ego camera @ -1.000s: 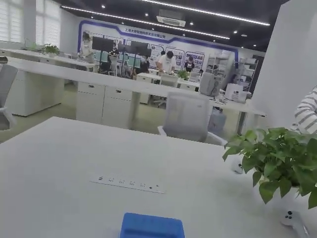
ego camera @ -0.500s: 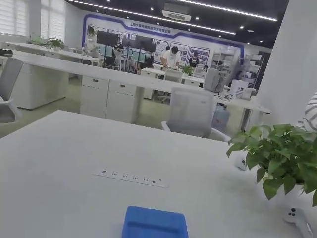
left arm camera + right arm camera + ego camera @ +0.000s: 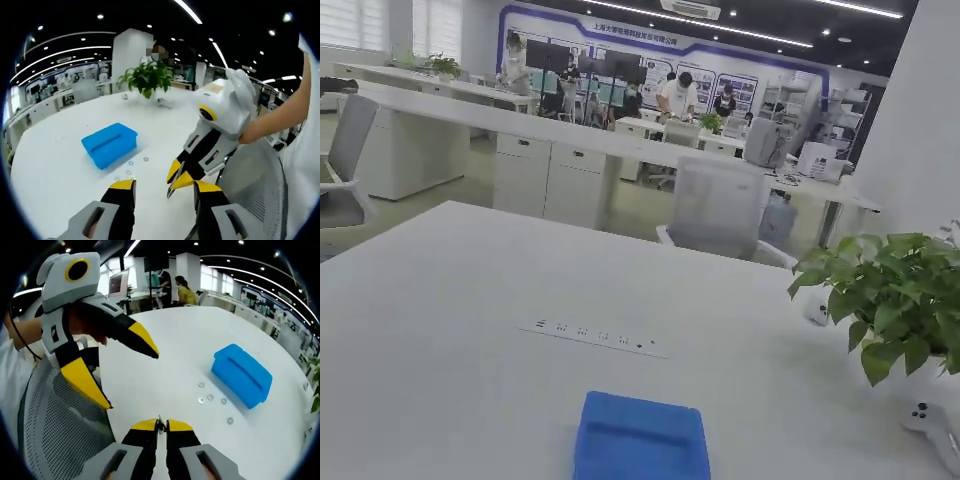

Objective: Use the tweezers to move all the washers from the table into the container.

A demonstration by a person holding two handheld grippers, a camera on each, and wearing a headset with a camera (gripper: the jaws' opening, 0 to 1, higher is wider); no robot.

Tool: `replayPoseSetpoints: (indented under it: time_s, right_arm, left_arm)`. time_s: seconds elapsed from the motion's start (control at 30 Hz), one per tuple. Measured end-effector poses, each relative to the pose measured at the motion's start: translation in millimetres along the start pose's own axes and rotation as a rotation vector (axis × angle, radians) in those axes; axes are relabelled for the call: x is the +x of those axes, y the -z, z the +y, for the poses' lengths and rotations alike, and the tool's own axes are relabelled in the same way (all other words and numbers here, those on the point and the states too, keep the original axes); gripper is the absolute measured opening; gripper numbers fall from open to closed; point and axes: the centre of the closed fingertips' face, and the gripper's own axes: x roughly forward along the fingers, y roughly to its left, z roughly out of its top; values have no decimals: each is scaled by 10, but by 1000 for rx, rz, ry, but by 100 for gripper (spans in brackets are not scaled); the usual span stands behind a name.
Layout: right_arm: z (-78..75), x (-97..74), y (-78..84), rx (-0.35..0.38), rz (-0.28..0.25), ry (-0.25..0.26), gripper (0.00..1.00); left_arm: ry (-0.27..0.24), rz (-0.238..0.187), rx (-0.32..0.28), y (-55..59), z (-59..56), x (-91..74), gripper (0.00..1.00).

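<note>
Blue container (image 3: pixel 640 440) on your white table (image 3: pixel 440 330), washers (image 3: pixel 210 397) lying loose on the tabletop just beside it, your right gripper (image 3: pixel 161 426) pinched narrow on the tweezers (image 3: pixel 172 187), your left gripper (image 3: pixel 165 185) spread wide, holding nothing.

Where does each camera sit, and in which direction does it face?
Head view: on the person's head, facing forward across the white table to the blue container and a plant.
Left gripper view: behind the left gripper, jaws open, facing the container; the right gripper and the person's arm show at right.
Right gripper view: behind the right gripper's shut jaws pinching tweezers, facing washers; the left gripper shows at left.
Shared: the container in all three.
</note>
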Motion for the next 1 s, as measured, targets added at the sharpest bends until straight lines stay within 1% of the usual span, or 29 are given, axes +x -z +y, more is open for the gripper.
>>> replayPoseSetpoints:
  time_s: [0.03,0.07,0.1,0.13,0.17,0.2,0.23,0.27,0.33,0.37,0.4,0.43,0.47,0.5,0.53,0.57,0.6,0.67,0.7,0.73,0.8,0.9,0.93,0.97,1.0]
  right_arm:
    - [-20,-15,-14,8,-5,2,2]
    - [-40,-36,-42,28,-17,-1,1]
    - [-57,-51,-63,46,-26,-3,1]
    - [-89,-75,-101,71,-41,-2,1]
    - [-112,-92,-128,78,-50,-1,1]
    - [-143,-118,-169,96,-63,0,1]
    - [-153,-125,-184,101,-67,0,1]
    - [-181,-147,-231,113,-79,-1,1]
    - [-242,-170,-315,123,-98,6,1]
    - [-266,-170,-345,125,-101,8,1]
    - [-297,-169,-387,126,-106,10,2]
    - [-320,-166,-417,124,-109,14,2]
    - [-345,-163,-444,120,-113,19,2]
    - [-386,-152,-480,117,-115,24,2]
    - [-413,-145,-499,115,-115,28,2]
    - [-453,-132,-522,112,-116,36,2]
    - [-479,-122,-536,108,-116,38,2]
    - [-547,-91,-565,105,-113,44,2]
    - [-583,-77,-587,107,-114,47,2]
    - [-604,-68,-602,109,-116,48,2]
    - [-651,-28,-640,107,-115,50,2]
    - [-707,32,-687,98,-108,53,2]
    - [-724,48,-706,94,-109,55,2]
    - [-747,75,-731,91,-110,56,2]
    - [-762,96,-747,89,-110,56,3]
  left_arm:
    - [-35,-13,-16,1,41,-44,54]
    - [-75,-18,-20,20,86,-100,57]
    - [-106,-16,-22,43,124,-138,61]
    - [-154,1,-22,97,185,-193,63]
    - [-184,16,-19,134,223,-226,65]
    - [-212,21,-12,157,255,-256,69]
    - [-238,17,-11,165,286,-286,73]
    - [-276,6,-16,167,325,-329,78]
    - [-302,-26,-33,147,340,-375,84]
    - [-315,-35,-39,140,349,-394,86]
    - [-344,-57,-45,123,381,-417,88]
    - [-364,-69,-43,114,399,-431,89]
    - [-388,-77,-37,110,423,-445,92]
    - [-425,-81,-24,112,462,-467,93]
    - [-446,-85,-8,110,486,-475,94]
    - [-479,-91,11,102,523,-490,95]
    - [-496,-95,20,97,543,-495,97]
    - [-511,-99,31,95,556,-495,99]
    - [-534,-103,39,87,583,-515,99]
    - [-569,-119,49,66,634,-560,99]
    - [-581,-155,52,30,659,-586,99]
    - [-580,-177,25,36,691,-586,99]
    - [-574,-179,13,51,696,-573,99]
    - [-556,-173,-9,85,690,-542,99]
    - [-540,-141,-31,152,685,-510,99]
